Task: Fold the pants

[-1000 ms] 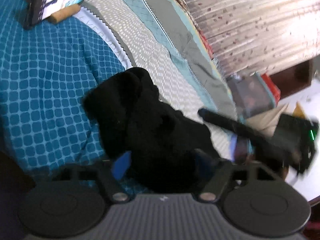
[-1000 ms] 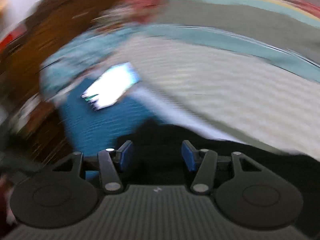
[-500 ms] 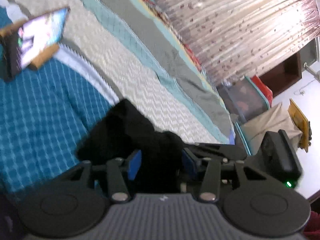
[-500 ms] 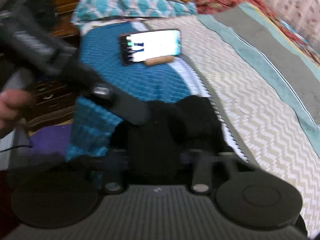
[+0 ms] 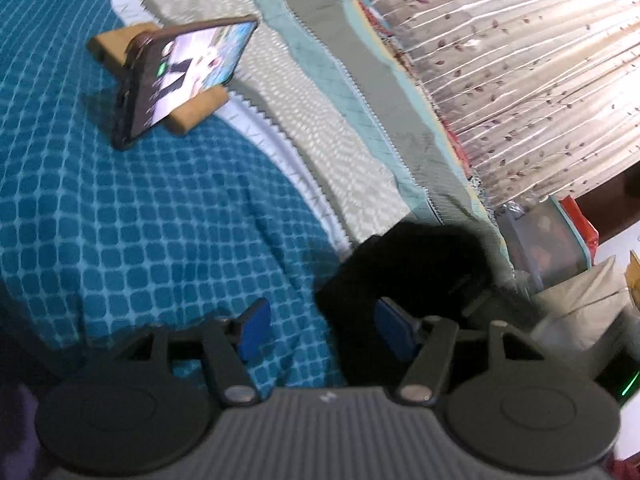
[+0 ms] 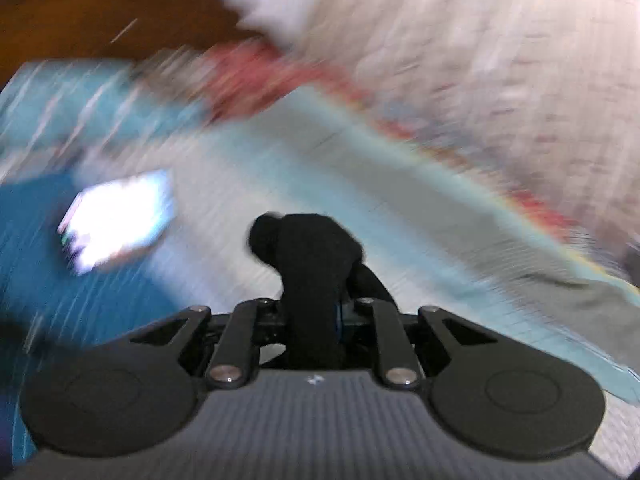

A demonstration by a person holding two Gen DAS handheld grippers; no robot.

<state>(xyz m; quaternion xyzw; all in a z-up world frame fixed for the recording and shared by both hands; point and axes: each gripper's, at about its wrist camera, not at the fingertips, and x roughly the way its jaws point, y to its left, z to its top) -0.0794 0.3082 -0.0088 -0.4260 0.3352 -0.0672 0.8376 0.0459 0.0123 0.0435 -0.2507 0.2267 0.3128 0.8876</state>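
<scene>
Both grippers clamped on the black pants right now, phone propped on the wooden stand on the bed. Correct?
Not quite. Only the right gripper is shut on the black pants, per the right wrist view. The left wrist view shows the left gripper open, its blue pads spread, the pants beside its right finger. The phone does sit on the wooden stand.

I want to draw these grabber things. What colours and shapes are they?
The left hand-held gripper has black linkage arms, silver rivets, two round black discs, a ribbed grey body and blue finger pads. The right hand-held gripper looks the same.
</scene>
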